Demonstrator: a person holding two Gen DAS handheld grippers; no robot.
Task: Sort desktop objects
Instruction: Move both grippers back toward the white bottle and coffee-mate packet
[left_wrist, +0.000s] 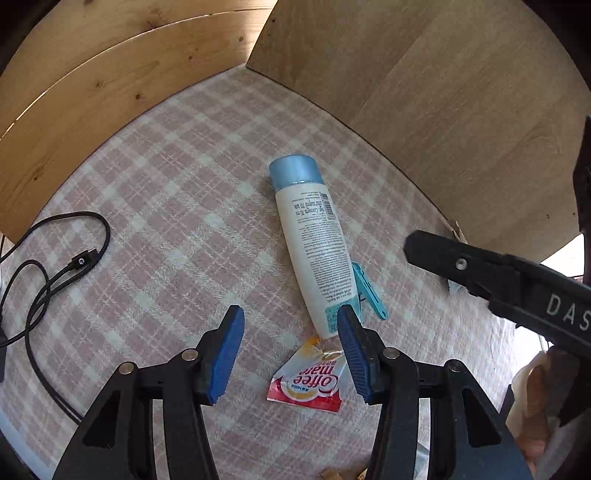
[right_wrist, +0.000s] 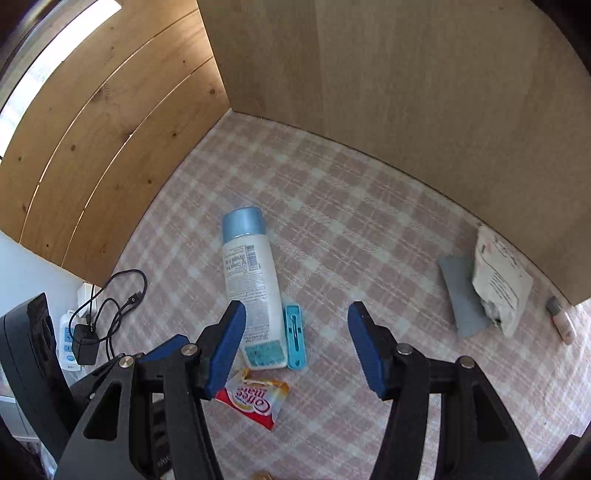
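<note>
A white bottle with a blue cap (left_wrist: 314, 243) lies on the pink checked cloth (left_wrist: 177, 206), seen too in the right wrist view (right_wrist: 251, 284). A teal clip (left_wrist: 369, 291) lies beside its base (right_wrist: 295, 336). A red Coffee mate sachet (left_wrist: 310, 384) lies just below the bottle (right_wrist: 258, 398). My left gripper (left_wrist: 291, 354) is open and empty, over the sachet and the bottle's base. My right gripper (right_wrist: 295, 347) is open and empty, above the clip.
A black cable (left_wrist: 55, 266) lies at the left, with a charger (right_wrist: 85, 343). A grey pouch (right_wrist: 461, 295), a white packet (right_wrist: 498, 280) and a small tube (right_wrist: 561, 321) lie at the right. Wooden walls (right_wrist: 406, 92) close the back and sides.
</note>
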